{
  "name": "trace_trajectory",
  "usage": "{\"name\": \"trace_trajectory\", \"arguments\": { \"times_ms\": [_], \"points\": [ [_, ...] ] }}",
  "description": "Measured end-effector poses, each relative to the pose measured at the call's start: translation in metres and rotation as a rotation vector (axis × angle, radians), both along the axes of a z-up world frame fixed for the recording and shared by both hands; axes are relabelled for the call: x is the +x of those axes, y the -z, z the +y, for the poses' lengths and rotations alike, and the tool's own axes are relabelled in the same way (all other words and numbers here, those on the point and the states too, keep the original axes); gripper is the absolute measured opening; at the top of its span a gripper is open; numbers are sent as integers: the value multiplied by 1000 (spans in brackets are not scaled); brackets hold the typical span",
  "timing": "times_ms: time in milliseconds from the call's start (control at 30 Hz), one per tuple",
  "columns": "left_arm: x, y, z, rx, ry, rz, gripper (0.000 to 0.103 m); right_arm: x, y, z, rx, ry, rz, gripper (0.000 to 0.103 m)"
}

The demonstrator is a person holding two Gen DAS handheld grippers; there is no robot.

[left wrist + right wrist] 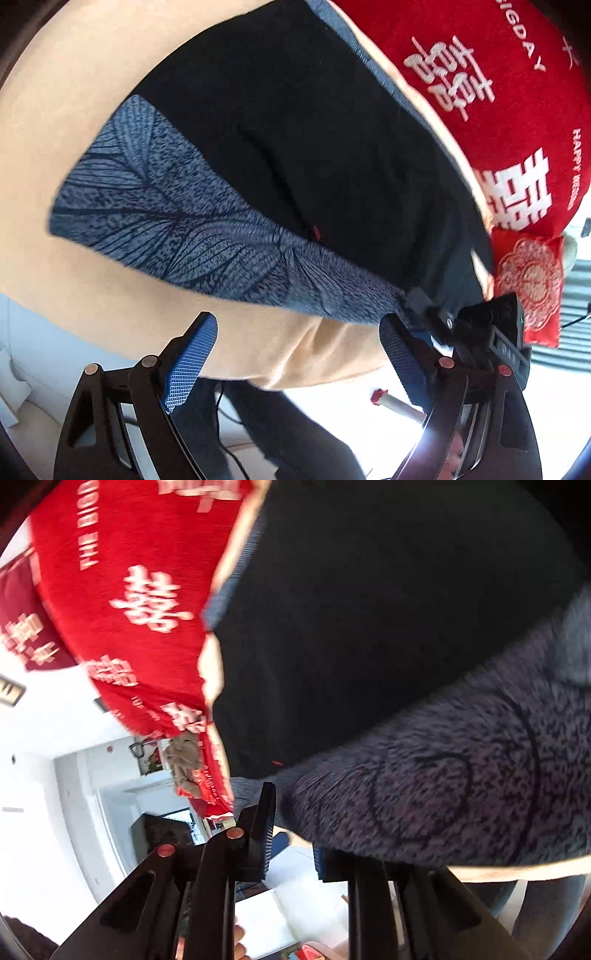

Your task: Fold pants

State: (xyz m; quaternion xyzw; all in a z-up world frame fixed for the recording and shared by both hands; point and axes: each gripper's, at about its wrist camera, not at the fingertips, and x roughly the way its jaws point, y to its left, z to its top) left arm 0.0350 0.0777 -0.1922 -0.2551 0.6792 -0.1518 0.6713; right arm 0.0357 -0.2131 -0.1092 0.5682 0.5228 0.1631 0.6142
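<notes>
The pants are black with a grey leaf-patterned panel and lie flat on a tan bed cover. My left gripper is open and empty, just off the bed edge in front of the patterned panel. My right gripper shows in the right wrist view at the pants' corner, jaws a little apart, the patterned cloth over its right finger. Whether it pinches cloth is unclear. The other gripper also shows in the left wrist view at the pants' right corner.
A red blanket with white characters lies beyond the pants; it also shows in the right wrist view. A small red pillow sits at the bed's right edge. The bed edge and floor lie below the grippers.
</notes>
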Motion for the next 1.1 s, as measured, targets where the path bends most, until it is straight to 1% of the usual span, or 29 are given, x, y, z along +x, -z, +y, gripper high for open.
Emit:
{"name": "trace_trajectory", "arguments": {
  "times_ms": [67, 133, 167, 200, 233, 267, 333, 367, 400, 467, 567, 633, 700, 733, 767, 800, 833, 867, 900, 933, 1000, 1033, 1100],
  "points": [
    [11, -1, 1, -39, -50, -13, 91, 5, -13, 0, -9, -33, -31, 20],
    [22, 3, 2, -55, -100, -13, 90, 5, -20, -3, -19, -65, -44, 20],
    [25, 5, 3, -57, -126, -12, 80, 6, -21, -2, -30, -85, -43, 20],
    [28, 9, 4, -61, -146, -11, 67, 5, -21, -2, -43, -104, -39, 23],
    [31, 13, 3, -51, -144, 1, 47, 4, -19, -3, -57, -111, -28, 23],
    [34, 16, 4, -34, -138, 9, 36, 2, -15, -6, -60, -109, -10, 24],
    [34, 16, 6, -28, -119, -2, 34, -9, -7, -19, -72, -76, 32, 39],
    [34, 12, 6, -32, -104, -15, 34, -15, -4, -26, -75, -52, 44, 53],
    [34, 7, 6, -35, -85, -29, 34, -23, -2, -35, -74, -18, 56, 58],
    [35, -4, 3, -37, -38, -56, 34, -43, 6, -52, -58, 39, 78, 58],
    [41, -10, 0, -34, 16, -66, 34, -62, 12, -76, -33, 142, 98, 58],
    [42, -9, -1, -23, 44, -62, 34, -71, 19, -89, 14, 245, 91, 58],
    [43, -5, -3, -12, 58, -48, 34, -73, 27, -101, 87, 369, 97, 58],
    [44, -3, -3, -7, 63, -43, 34, -77, 33, -106, 137, 432, 109, 57],
    [43, -1, -3, 1, 67, -38, 34, -79, 36, -108, 162, 477, 133, 41],
    [41, 2, -2, 8, 70, -32, 34, -80, 36, -109, 151, 503, 168, 10],
    [41, 3, -1, 12, 68, -31, 34, -78, 32, -108, 129, 504, 200, 7],
    [41, 4, -2, 17, 63, -30, 22, -76, 23, -108, 90, 486, 208, 7],
    [43, 5, -2, 24, 58, -19, 19, -68, 10, -103, 46, 454, 201, 7],
    [43, 3, 1, 11, 46, -15, 19, -59, -9, -103, -17, 404, 176, 7],
    [43, -9, 4, -22, 22, -25, 19, -39, -42, -105, -110, 315, 120, 7],
    [44, -17, 3, -26, 22, -37, 19, -24, -61, -106, -159, 254, 87, 7],
    [49, -33, -1, -20, 30, -68, 19, 7, -86, -105, -223, 156, 47, 7]
  ]
}}
